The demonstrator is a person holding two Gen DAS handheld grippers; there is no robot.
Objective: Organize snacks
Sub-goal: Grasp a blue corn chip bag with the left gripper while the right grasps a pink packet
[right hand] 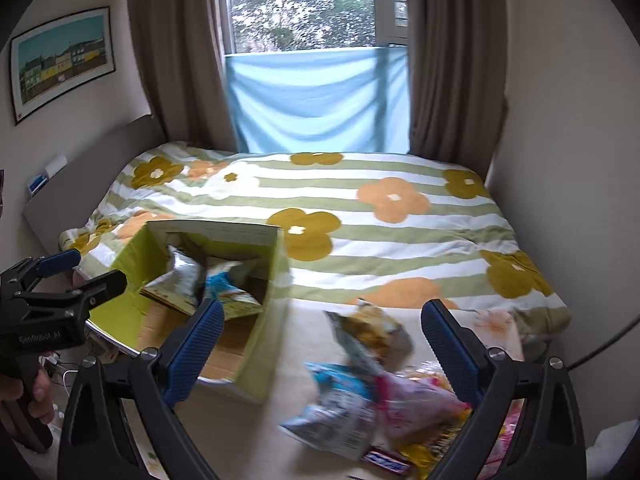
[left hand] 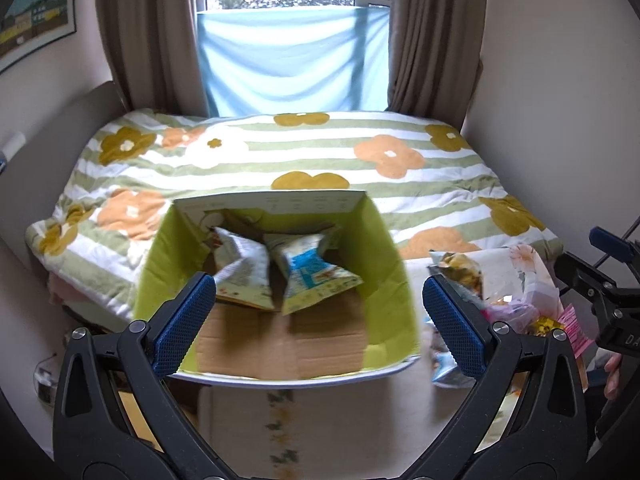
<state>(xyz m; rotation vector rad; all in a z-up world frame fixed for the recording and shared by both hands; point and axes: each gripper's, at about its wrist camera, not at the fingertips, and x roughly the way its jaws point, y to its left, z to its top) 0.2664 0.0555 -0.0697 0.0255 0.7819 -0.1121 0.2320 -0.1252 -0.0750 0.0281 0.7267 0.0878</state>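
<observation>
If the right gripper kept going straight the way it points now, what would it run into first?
Most likely the loose pile of crinkly snack packets lying between the open right gripper fingers, right of the green-lined cardboard box. Depth is unclear; motion blur hides which packet comes first.

A pale bench [right hand: 288, 364] stands against the near edge of the bed [right hand: 400, 240], which wears a striped, flowered blanket. On the bench's left sits an open green box [right hand: 264, 344]; to its right lies a loose heap of snack packets [right hand: 360, 392].
</observation>
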